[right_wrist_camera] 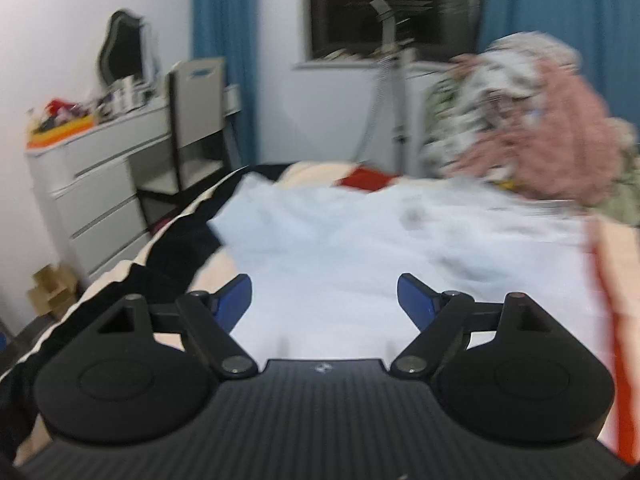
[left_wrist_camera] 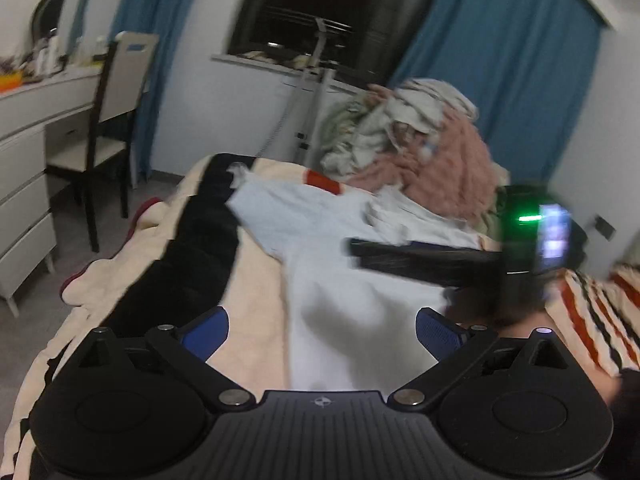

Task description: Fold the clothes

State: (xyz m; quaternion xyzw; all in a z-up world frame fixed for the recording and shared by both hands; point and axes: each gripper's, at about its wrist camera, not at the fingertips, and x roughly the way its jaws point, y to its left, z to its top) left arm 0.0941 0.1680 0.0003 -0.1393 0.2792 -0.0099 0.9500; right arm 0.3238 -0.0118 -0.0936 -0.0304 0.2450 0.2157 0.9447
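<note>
White garment (left_wrist_camera: 352,280) lies spread on bed (left_wrist_camera: 256,280), no print readable. Left gripper (left_wrist_camera: 322,330) spread wide, empty, above it. Right gripper (right_wrist_camera: 324,300) spread, empty, over same cloth. One clothes heap (left_wrist_camera: 420,140) beyond.

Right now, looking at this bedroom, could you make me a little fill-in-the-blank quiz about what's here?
1. The white garment lies spread on the ____.
2. The curtains beside the dark window are ____ in colour.
3. The fingers of the left gripper stand ____, with nothing between them.
4. The fluffy item in the clothes pile beyond the garment is ____ in colour.

Missing words: bed; blue; open; pink
</note>
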